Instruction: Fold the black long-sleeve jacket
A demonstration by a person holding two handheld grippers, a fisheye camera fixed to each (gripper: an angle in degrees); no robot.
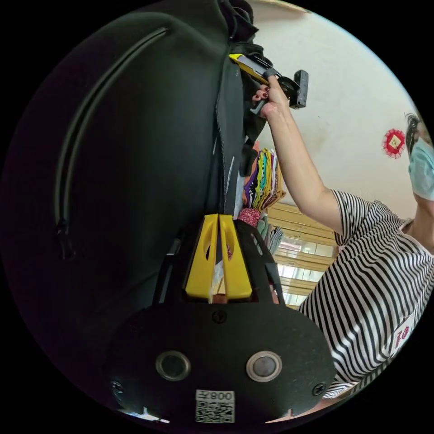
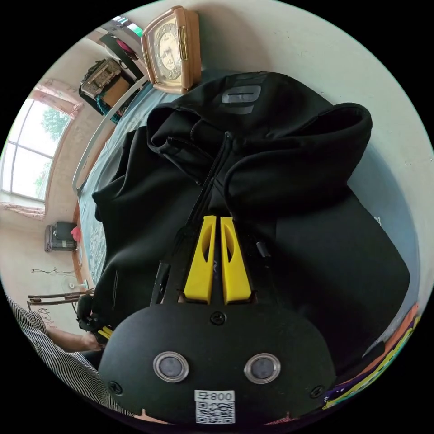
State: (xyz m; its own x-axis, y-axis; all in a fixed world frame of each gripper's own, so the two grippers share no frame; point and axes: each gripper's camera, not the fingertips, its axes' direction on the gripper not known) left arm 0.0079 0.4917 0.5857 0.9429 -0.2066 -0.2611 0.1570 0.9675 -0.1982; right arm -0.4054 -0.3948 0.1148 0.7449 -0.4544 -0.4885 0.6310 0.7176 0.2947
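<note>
Black jacket (image 2: 253, 181) is hanging pinched in both yellow-jawed grippers, left (image 1: 219, 219) and right (image 2: 216, 221); its loose hood (image 2: 289, 149) is likely spoiling any fold by flopping

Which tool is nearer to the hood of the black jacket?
The right tool: it pinches the jacket at the zip just under the hood. The left tool grips the jacket's front edge farther down, near the pocket zip.

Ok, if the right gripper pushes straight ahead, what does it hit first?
The jacket itself: the right gripper is already shut on black fabric near the zipper, with the hood bunched just beyond. Depth is unclear.
</note>
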